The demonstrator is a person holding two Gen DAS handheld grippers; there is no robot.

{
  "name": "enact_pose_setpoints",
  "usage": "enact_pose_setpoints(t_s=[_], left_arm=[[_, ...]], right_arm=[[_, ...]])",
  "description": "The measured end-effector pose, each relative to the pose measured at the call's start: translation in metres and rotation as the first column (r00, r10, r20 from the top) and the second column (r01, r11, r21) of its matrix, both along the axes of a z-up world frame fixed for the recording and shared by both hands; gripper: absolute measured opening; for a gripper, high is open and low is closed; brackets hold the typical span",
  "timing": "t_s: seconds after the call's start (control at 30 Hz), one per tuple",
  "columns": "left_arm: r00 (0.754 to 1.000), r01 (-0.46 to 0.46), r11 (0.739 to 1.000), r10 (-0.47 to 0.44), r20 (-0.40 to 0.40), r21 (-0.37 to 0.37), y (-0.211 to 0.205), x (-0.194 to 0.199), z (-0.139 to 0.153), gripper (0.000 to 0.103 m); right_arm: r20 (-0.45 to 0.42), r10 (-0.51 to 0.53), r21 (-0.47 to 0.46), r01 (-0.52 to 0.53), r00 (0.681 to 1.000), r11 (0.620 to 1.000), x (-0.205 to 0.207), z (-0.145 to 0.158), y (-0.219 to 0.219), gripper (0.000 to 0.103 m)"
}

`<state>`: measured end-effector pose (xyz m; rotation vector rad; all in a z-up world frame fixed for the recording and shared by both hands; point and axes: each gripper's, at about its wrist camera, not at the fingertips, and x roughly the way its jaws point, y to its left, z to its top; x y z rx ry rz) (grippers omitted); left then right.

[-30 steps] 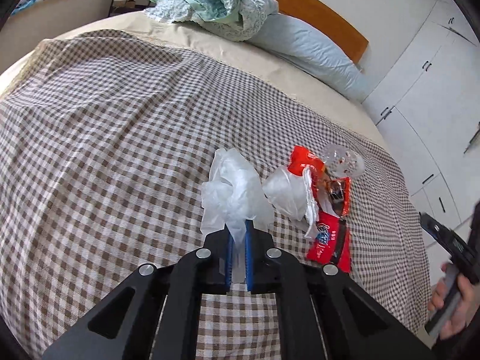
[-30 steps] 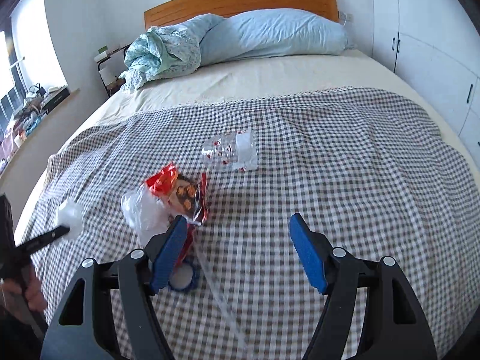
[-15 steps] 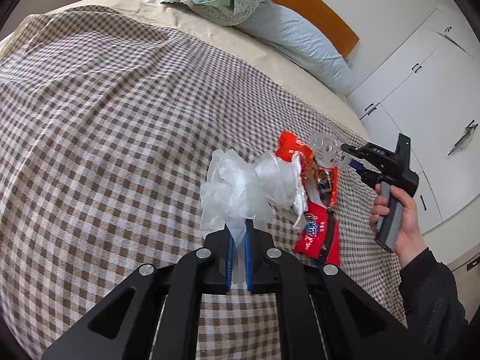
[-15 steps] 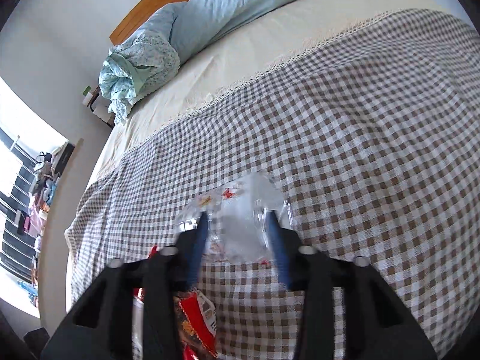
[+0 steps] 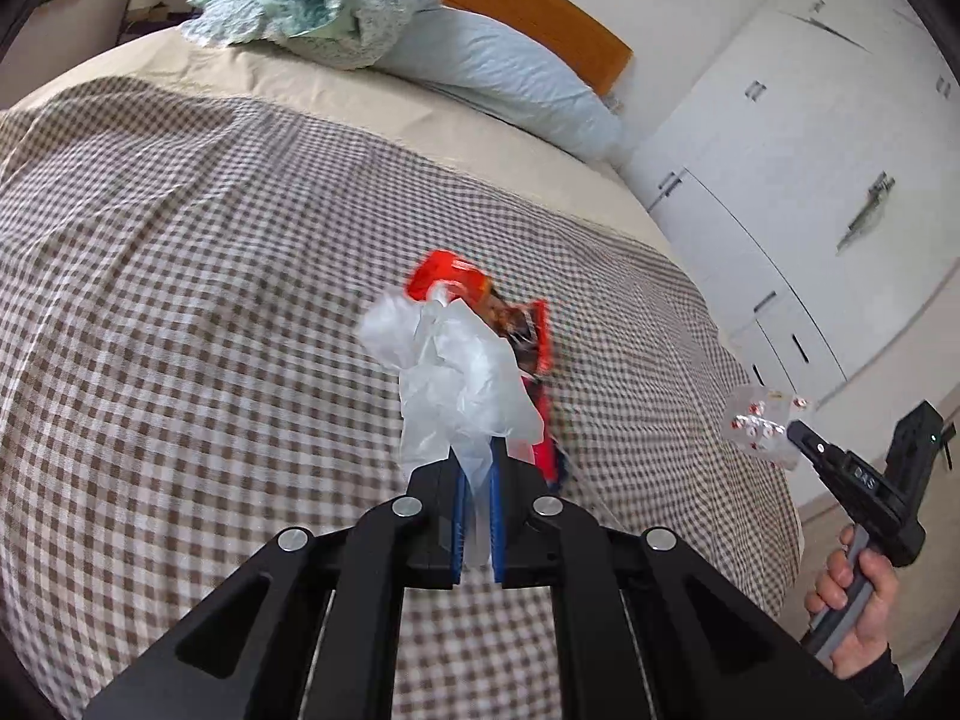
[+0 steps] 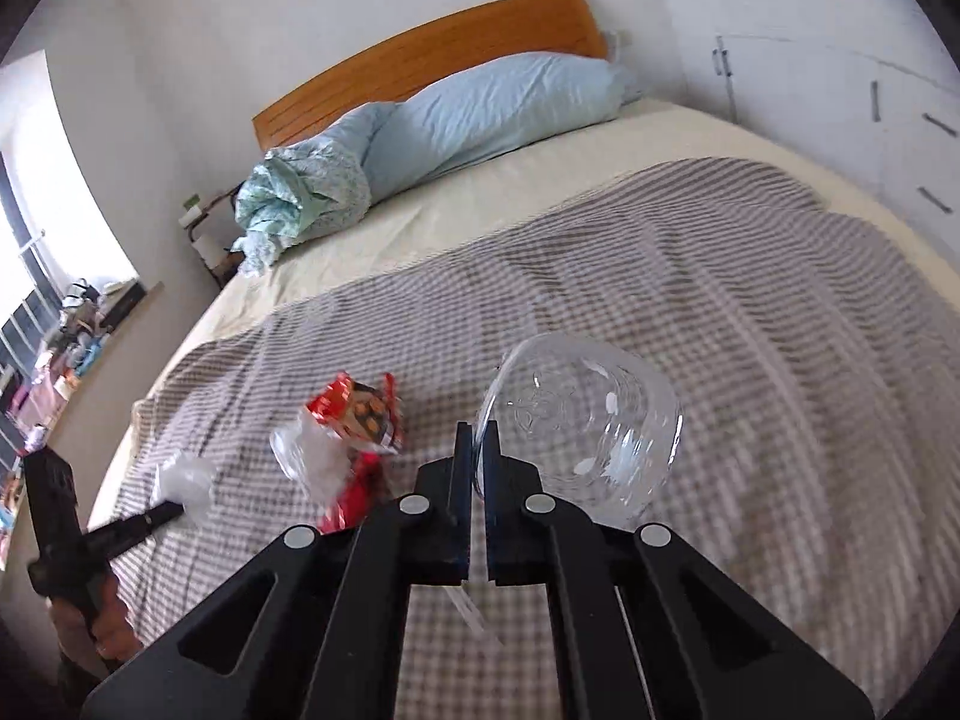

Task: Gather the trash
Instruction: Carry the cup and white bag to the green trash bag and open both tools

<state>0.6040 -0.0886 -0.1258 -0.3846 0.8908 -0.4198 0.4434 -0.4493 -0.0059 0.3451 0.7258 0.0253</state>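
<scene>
Centre frame, the left gripper (image 5: pixel 475 468) pinches a white plastic bag (image 5: pixel 456 378); the right gripper (image 6: pixel 477 468), jaws just closed, clamps a clear plastic cup (image 6: pixel 579 426) above the checked blanket (image 6: pixel 750 330).

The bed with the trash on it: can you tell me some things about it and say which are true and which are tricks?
1. The left gripper holds a white plastic bag. True.
2. The right gripper has its jaws wide open. False: they are shut on the rim of a clear plastic cup.
3. A red snack wrapper lies on the checked blanket. True.
4. The clear plastic cup stands on the floor. False: the right gripper holds it over the blanket.
5. The pillow is bright yellow. False: it is light blue and lies by the wooden headboard.
</scene>
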Motion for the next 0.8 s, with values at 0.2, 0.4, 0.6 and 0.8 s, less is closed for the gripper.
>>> enact_pose_setpoints(t_s=[0.2,0.4,0.6,0.8], left_arm=[[0.973,0.231,0.973,-0.230,0.029,-0.024,-0.061,-0.105,0.033,0.004],[0.903,0.430,0.902,-0.430,-0.012,0.031,-0.131,-0.197,0.029,0.004],[0.827,0.561,0.819,-0.559,-0.054,0.118,-0.185,-0.251,0.014,0.004],[0.796,0.605,0.783,-0.592,-0.125,0.146,-0.213,-0.276,-0.004,0.004]], right_arm=[[-0.096,-0.156,-0.083,0.148,0.983,0.986,-0.196,0.004,-0.045,0.003],[-0.267,-0.287,-0.128,0.261,0.920,0.957,-0.349,-0.061,-0.042,0.004],[-0.473,-0.348,-0.072,0.358,0.809,0.931,-0.434,-0.171,-0.042,0.004],[-0.645,-0.330,-0.003,0.430,0.689,0.903,-0.458,-0.286,-0.058,0.004]])
